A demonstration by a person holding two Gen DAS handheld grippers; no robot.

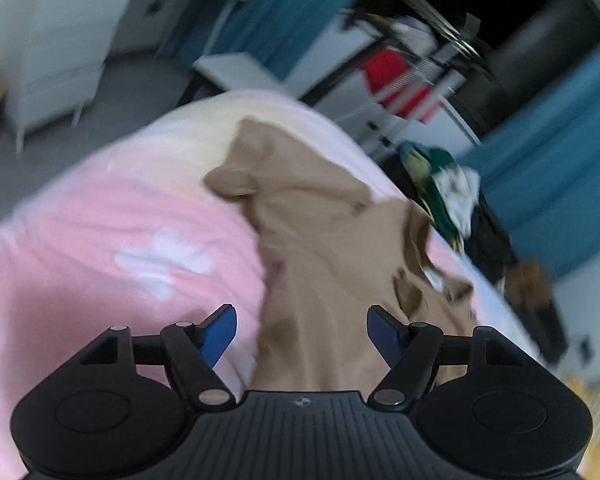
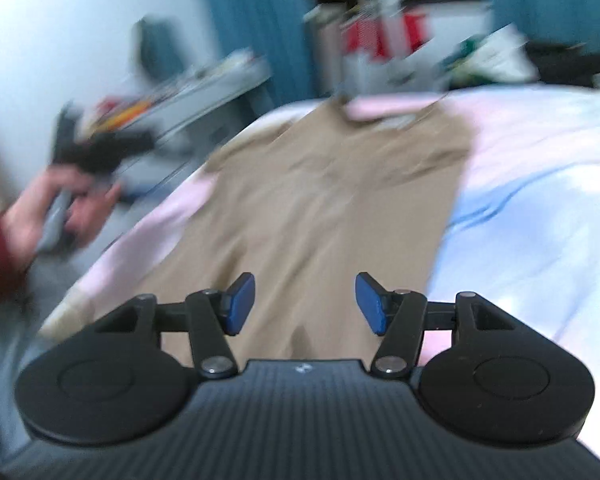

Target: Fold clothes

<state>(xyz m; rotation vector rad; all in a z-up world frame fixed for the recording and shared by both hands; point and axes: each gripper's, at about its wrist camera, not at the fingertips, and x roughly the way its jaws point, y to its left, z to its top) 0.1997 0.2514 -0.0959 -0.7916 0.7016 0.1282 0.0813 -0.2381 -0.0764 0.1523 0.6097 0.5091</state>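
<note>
The tan shirt (image 2: 320, 200) lies spread on the pink bedspread (image 1: 100, 240). Both the left gripper (image 1: 300, 334) and right gripper (image 2: 305, 304) hang released and empty above it. Best to pinch one side edge cleanly, through both layers, before folding inward.

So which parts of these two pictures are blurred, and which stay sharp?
Left wrist view: the left gripper is sharp, the tan cotton shirt and pink bedcover smeared. Right wrist view: the right gripper is sharp, the person's hand streaked.
</note>
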